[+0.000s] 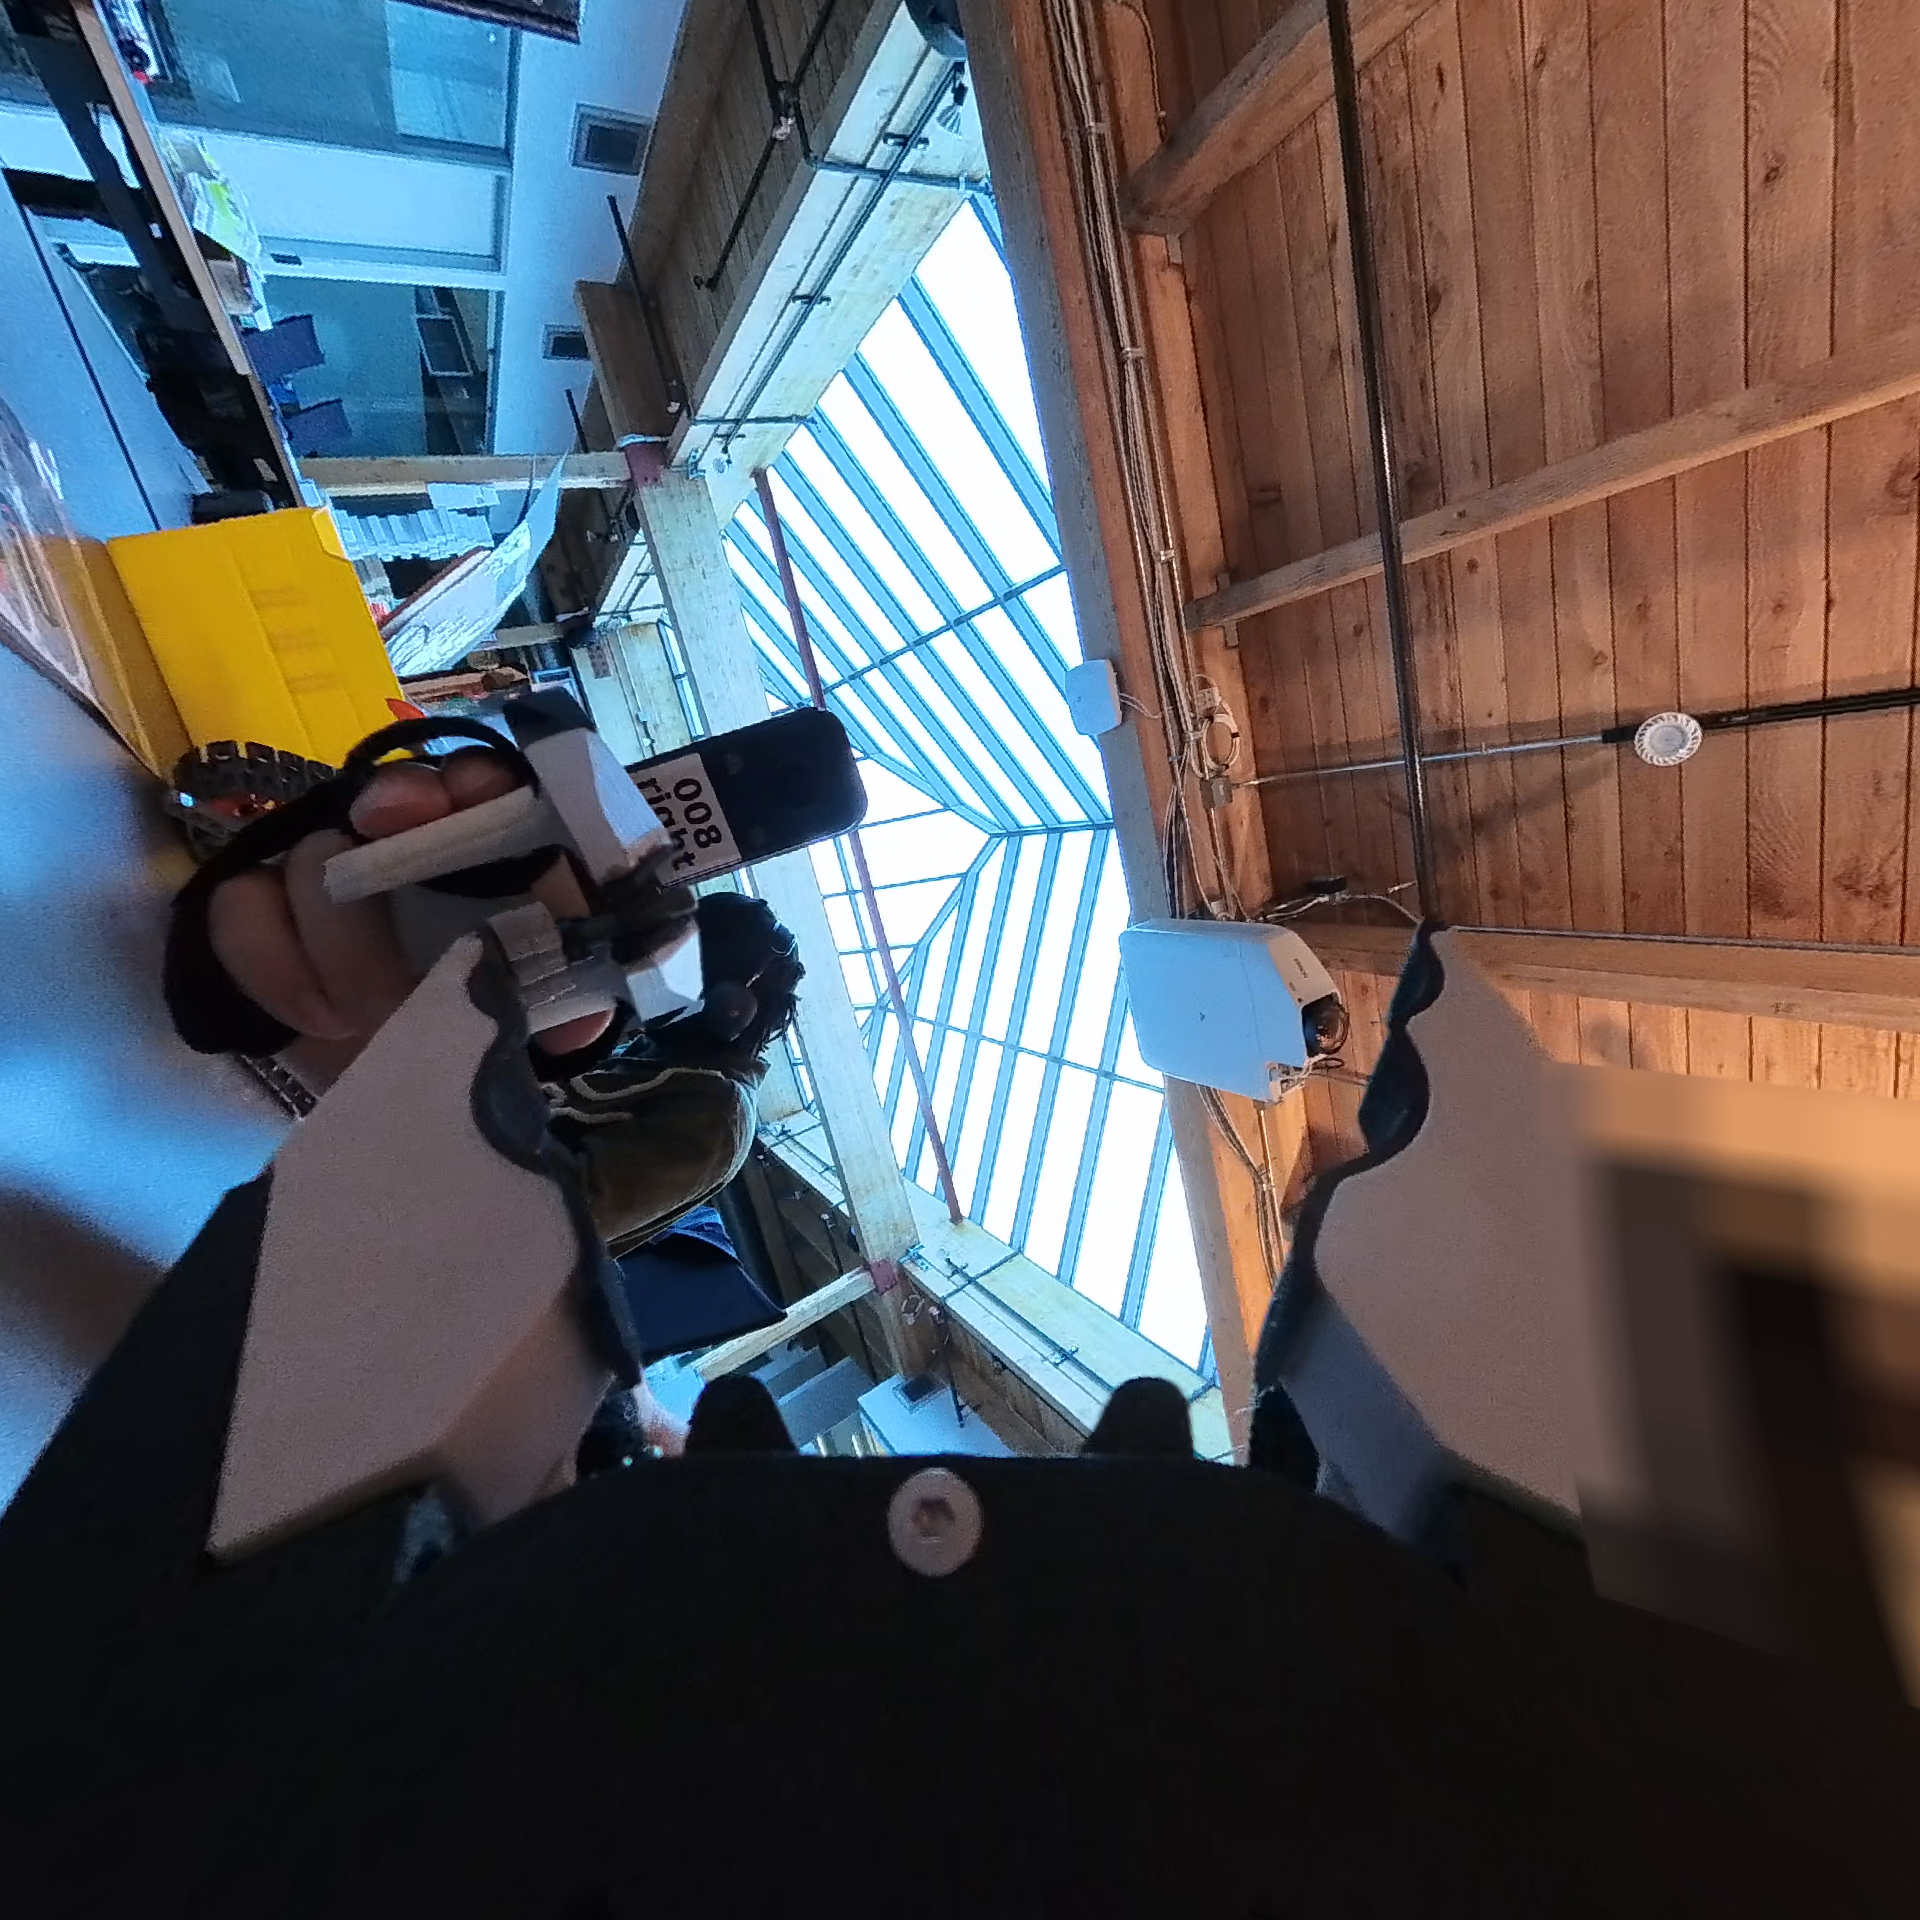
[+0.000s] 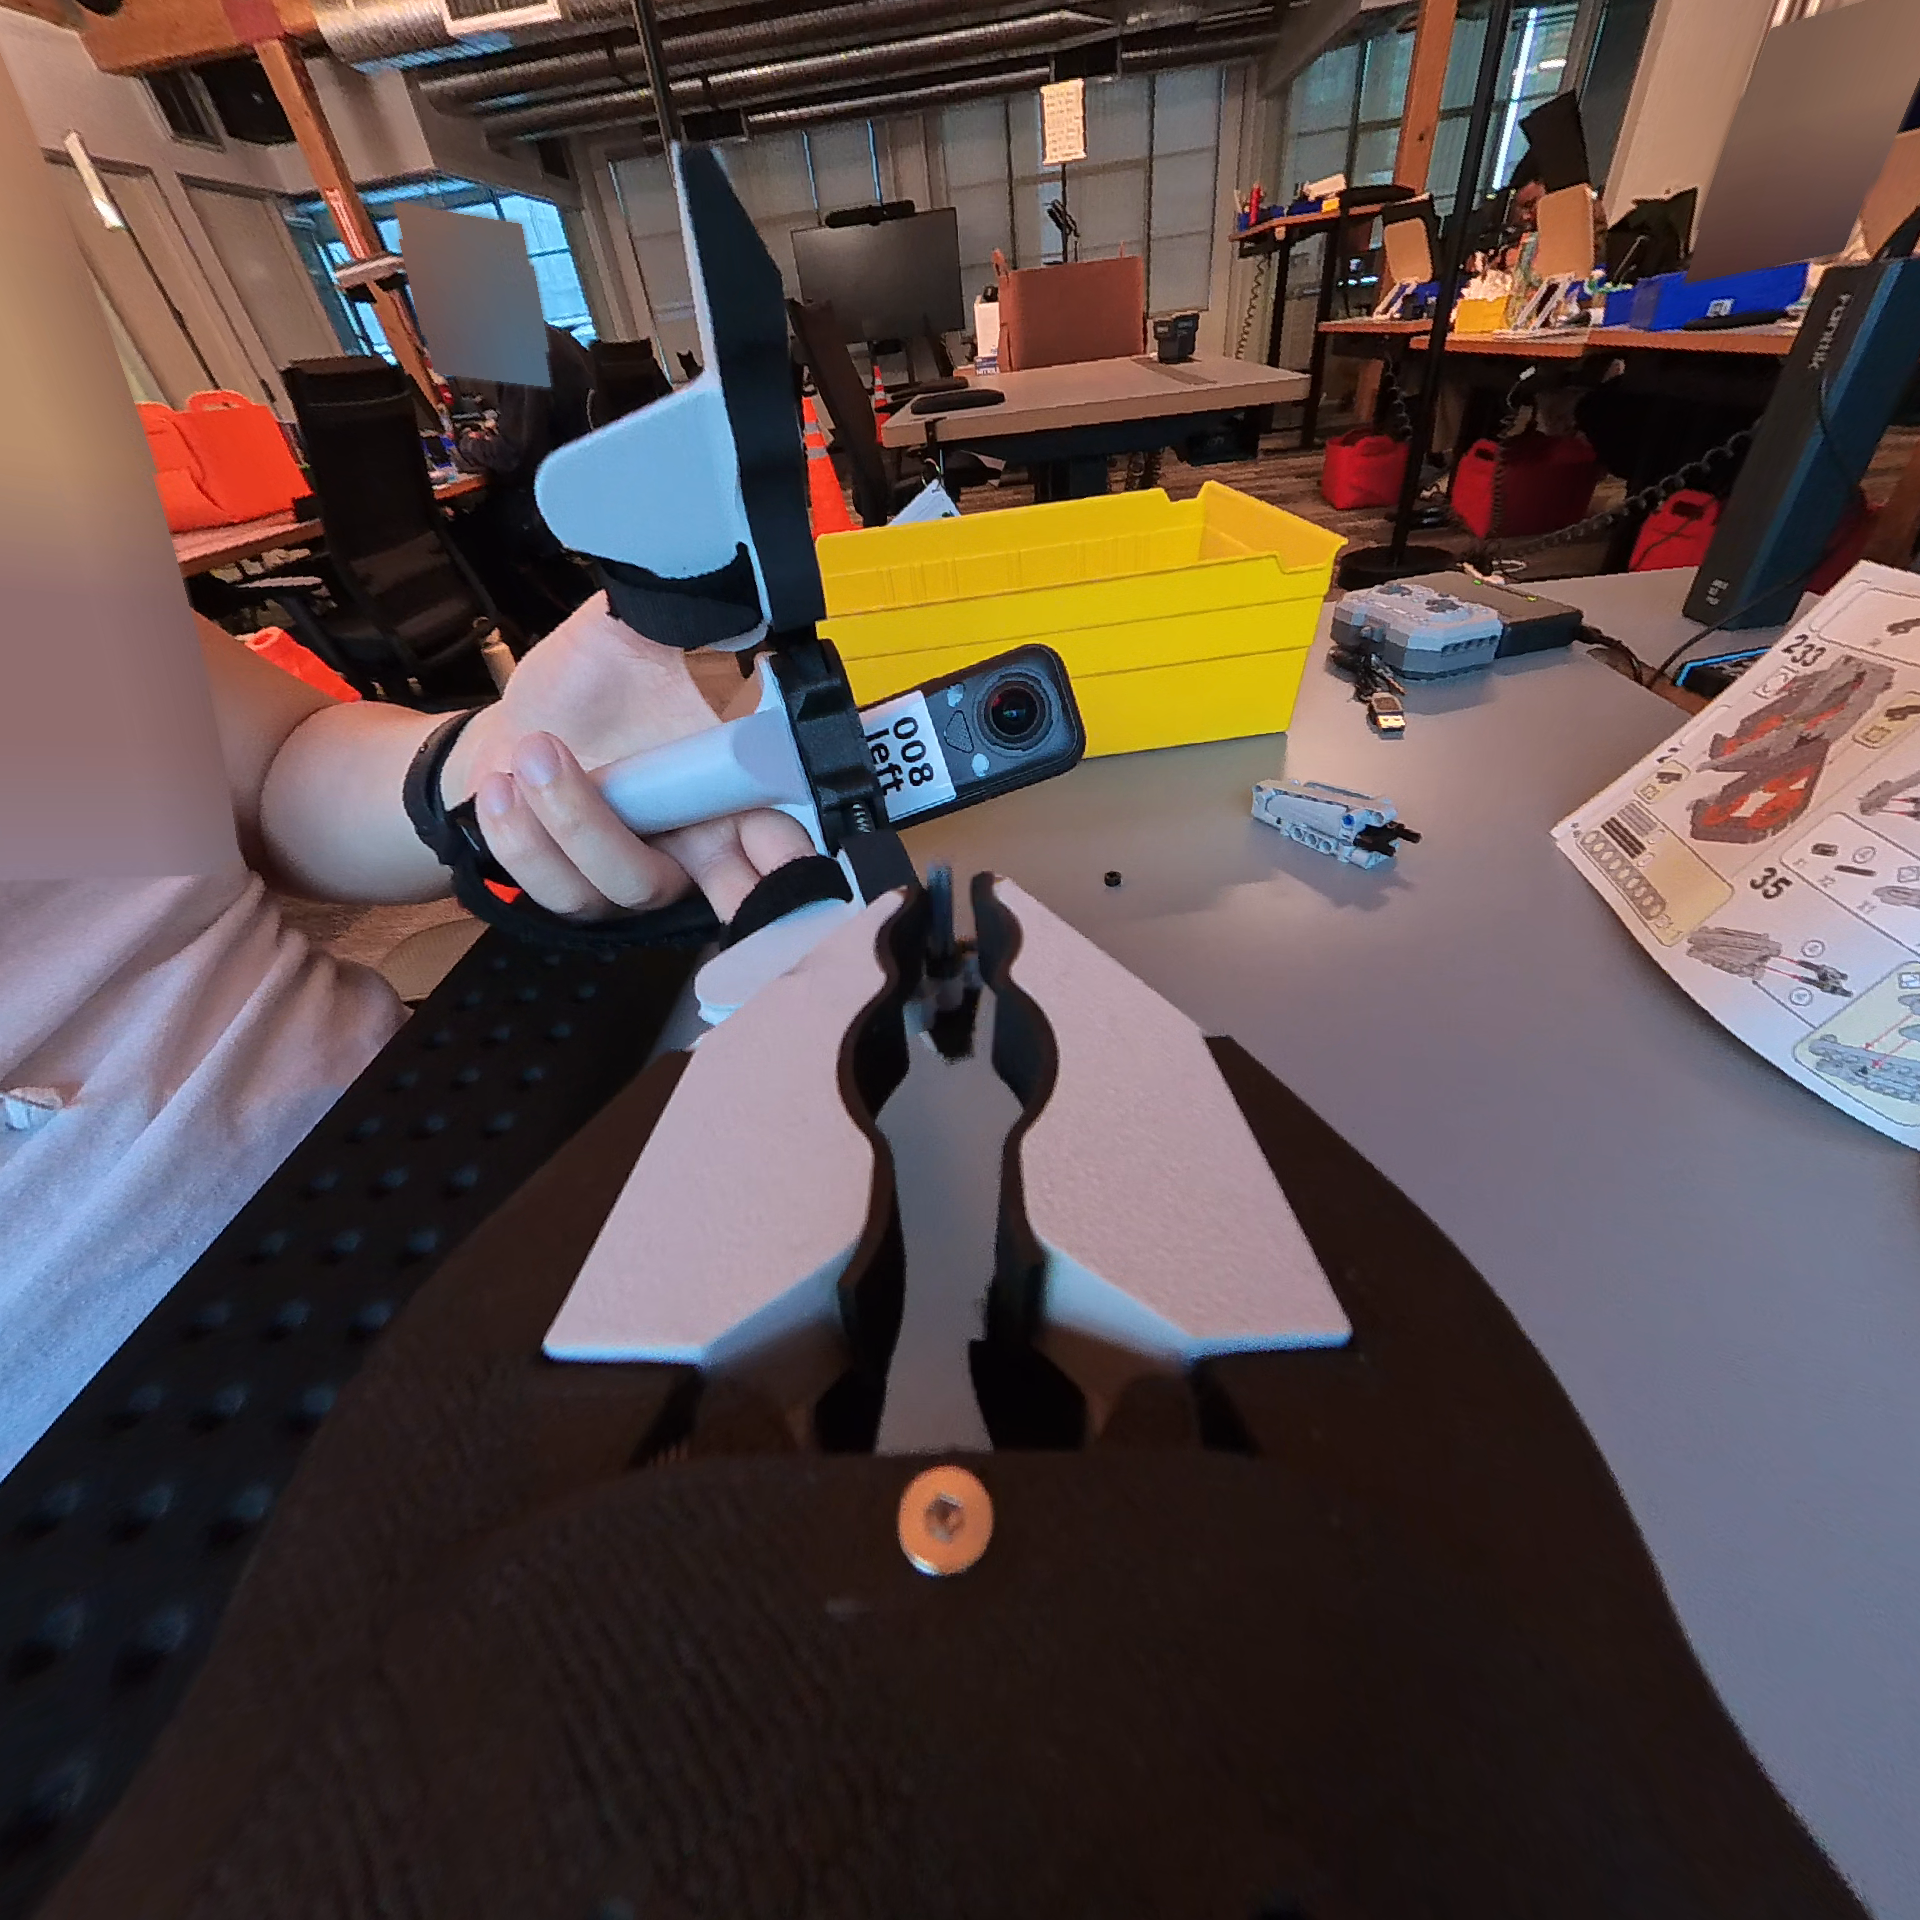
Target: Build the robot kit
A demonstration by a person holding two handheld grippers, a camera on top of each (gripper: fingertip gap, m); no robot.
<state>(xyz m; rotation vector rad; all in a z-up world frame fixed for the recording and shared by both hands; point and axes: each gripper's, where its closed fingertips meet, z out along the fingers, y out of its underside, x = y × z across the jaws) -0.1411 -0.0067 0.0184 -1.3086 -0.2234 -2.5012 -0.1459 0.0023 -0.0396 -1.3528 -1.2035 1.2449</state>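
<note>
Nearest the lens, the right claw (image 2: 951, 940) is clamped on a small black-and-grey pin piece (image 2: 948, 982), held above the grey worktop (image 2: 1455, 1039), while the left claw (image 1: 894, 1091), spread apart and empty, tilts ceilingward beside a yellow bin (image 2: 1070, 613).

A glossy yellow plastic bin (image 2: 1070, 613) sits on a smooth matt grey table (image 2: 1455, 1039) beside a printed paper sheet (image 2: 1766, 862), while rough knotty wooden ceiling planks (image 1: 1621, 416) surround a white plastic projector (image 1: 1216, 997).
</note>
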